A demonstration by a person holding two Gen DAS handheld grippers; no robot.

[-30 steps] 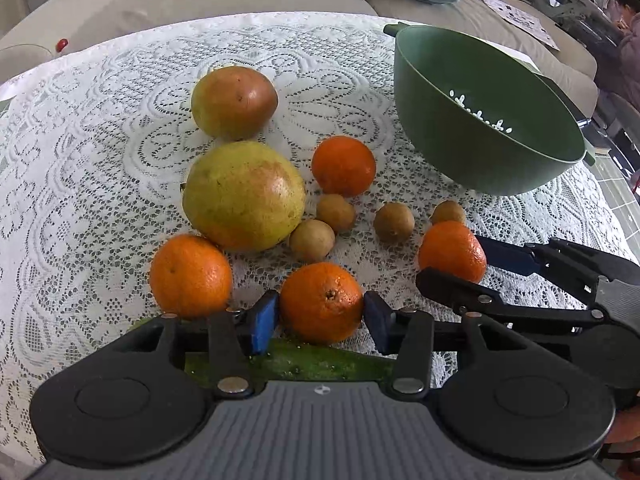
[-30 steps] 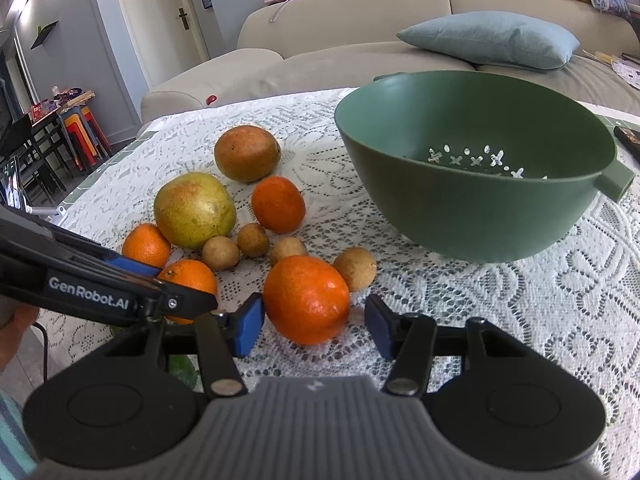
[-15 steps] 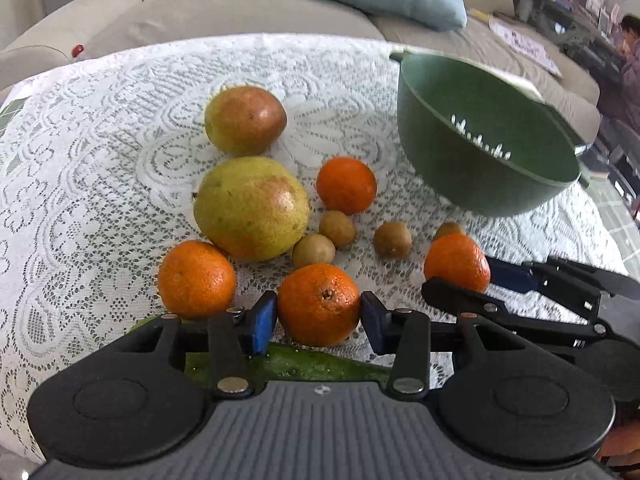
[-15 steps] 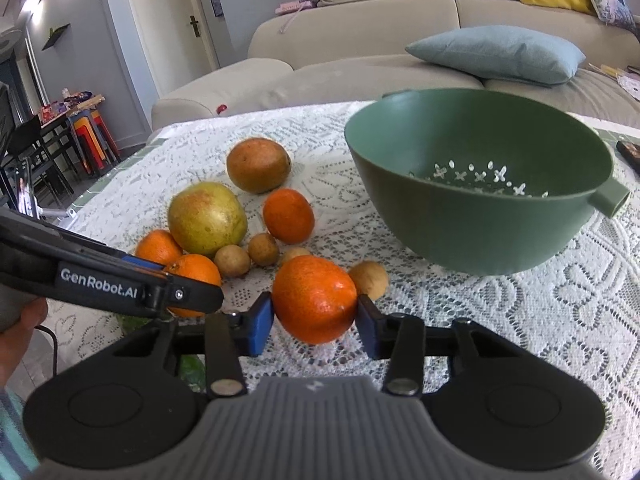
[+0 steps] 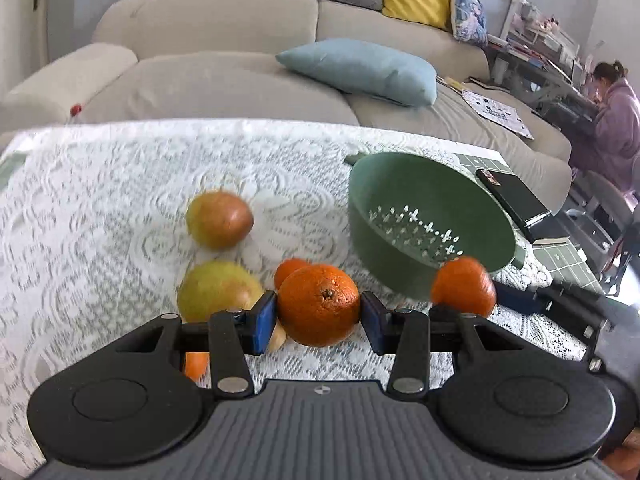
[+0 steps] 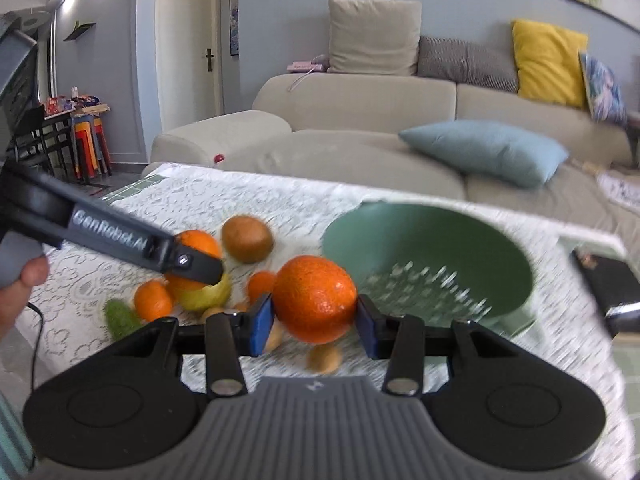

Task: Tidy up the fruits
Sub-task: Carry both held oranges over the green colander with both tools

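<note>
A: Left gripper [image 5: 319, 317], status?
B: Blue pads clamped on an orange [image 5: 319, 305], one pad each side, stem dimple facing the camera. It's held above the lace tablecloth [image 5: 100, 208], clear of the cloth.
A: Right gripper [image 6: 315, 317]?
B: Same deal, jaws closed on a second orange [image 6: 315, 299], lifted off the table. In the left wrist view it sits right of the left one, just in front of the green colander [image 5: 430, 220].
A: Pose?
B: Both grippers held roughly level, pointing across the table toward the sofa [image 6: 360, 120]. Left one reaches in from the left side of the right wrist view, thumb visible at the handle.
A: Other fruit?
B: On the cloth: reddish mango [image 5: 219, 220], bigger yellow-green mango [image 5: 216, 294] nearer, more oranges and small brown fruits partly hidden behind the fingers. Blurry.
A: Colander contents?
B: Only the perforated bottom shows. Dark book-like object [image 5: 516, 200] lies right of it.
</note>
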